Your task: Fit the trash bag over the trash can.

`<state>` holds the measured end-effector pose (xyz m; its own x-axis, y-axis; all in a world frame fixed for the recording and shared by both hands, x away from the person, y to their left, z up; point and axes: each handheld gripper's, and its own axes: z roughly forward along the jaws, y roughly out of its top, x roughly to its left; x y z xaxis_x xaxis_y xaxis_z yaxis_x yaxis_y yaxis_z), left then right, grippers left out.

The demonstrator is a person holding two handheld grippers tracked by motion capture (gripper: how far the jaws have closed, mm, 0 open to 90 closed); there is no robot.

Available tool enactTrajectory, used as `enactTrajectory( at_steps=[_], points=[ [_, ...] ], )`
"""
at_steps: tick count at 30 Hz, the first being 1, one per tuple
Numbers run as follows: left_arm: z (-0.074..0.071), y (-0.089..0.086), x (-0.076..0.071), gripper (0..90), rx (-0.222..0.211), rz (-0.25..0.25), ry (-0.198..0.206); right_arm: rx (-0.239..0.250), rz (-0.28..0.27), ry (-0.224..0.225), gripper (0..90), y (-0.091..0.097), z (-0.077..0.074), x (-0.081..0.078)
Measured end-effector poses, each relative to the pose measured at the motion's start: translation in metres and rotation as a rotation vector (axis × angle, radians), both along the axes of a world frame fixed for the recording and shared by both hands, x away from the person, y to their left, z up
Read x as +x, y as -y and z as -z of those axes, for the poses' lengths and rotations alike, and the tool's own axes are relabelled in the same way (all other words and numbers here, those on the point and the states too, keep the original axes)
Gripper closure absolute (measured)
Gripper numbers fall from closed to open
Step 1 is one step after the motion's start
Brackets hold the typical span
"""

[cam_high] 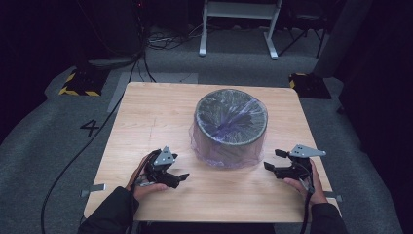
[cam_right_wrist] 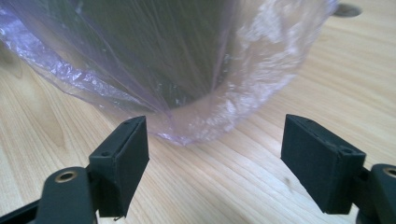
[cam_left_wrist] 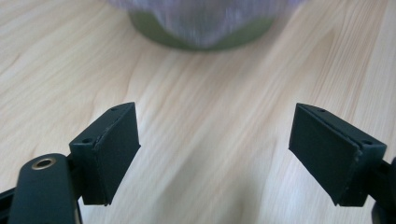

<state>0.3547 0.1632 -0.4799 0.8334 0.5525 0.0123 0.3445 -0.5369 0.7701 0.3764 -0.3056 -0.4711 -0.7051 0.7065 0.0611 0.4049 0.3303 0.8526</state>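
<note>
A round dark bin (cam_high: pixel 231 127) wrapped in a clear purple plastic bag stands upright at the middle of the wooden table (cam_high: pixel 146 122). My left gripper (cam_high: pixel 178 178) rests near the front left, open, its jaws pointing toward the bin's base with bare wood between them. In the left gripper view the gripper (cam_left_wrist: pixel 229 144) is a short way from the blurred bin (cam_left_wrist: pixel 201 23). My right gripper (cam_high: pixel 273 160) sits to the right of the bin, open. In the right gripper view the gripper (cam_right_wrist: pixel 215 149) faces the crinkled bag (cam_right_wrist: pixel 163 60), whose lower fold lies just ahead of the fingertips without touching them.
Grey carpet surrounds the table. A yellow-and-black striped base (cam_high: pixel 80 83) sits on the floor at the back left and another base (cam_high: pixel 307 83) at the back right. A white frame (cam_high: pixel 238 24) stands behind. A cable (cam_high: pixel 73 161) runs along the left floor.
</note>
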Motion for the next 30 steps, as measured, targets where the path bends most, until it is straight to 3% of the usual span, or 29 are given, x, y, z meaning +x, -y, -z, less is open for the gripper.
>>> enactTrajectory(
  at_steps=[3,9,13,17,21,24,30],
  points=[
    [0.005,-0.004,-0.005,15.7,0.039,-0.022,-0.001,-0.008,0.015,0.023,19.9,0.004,-0.005,-0.008],
    [0.01,-0.013,-0.011,15.6,0.022,-0.064,-0.04,-0.004,0.03,0.092,18.0,0.007,-0.017,-0.022],
    [0.015,-0.017,-0.014,15.8,0.057,-0.1,-0.066,0.01,0.059,0.137,17.6,0.006,-0.029,-0.027],
    [0.021,-0.021,-0.015,15.6,0.071,-0.099,-0.093,0.008,0.055,0.153,20.0,0.004,-0.035,-0.029],
    [0.023,-0.024,-0.019,15.5,0.066,-0.099,-0.079,0.013,0.042,0.177,21.8,0.001,-0.047,-0.029],
    [0.024,-0.028,-0.021,15.4,0.06,-0.069,-0.065,0.015,0.03,0.199,21.8,-0.003,-0.056,-0.03],
    [0.024,-0.03,-0.021,15.2,0.058,-0.066,-0.067,0.043,0.023,0.242,19.3,-0.01,-0.076,-0.028]
  ],
)
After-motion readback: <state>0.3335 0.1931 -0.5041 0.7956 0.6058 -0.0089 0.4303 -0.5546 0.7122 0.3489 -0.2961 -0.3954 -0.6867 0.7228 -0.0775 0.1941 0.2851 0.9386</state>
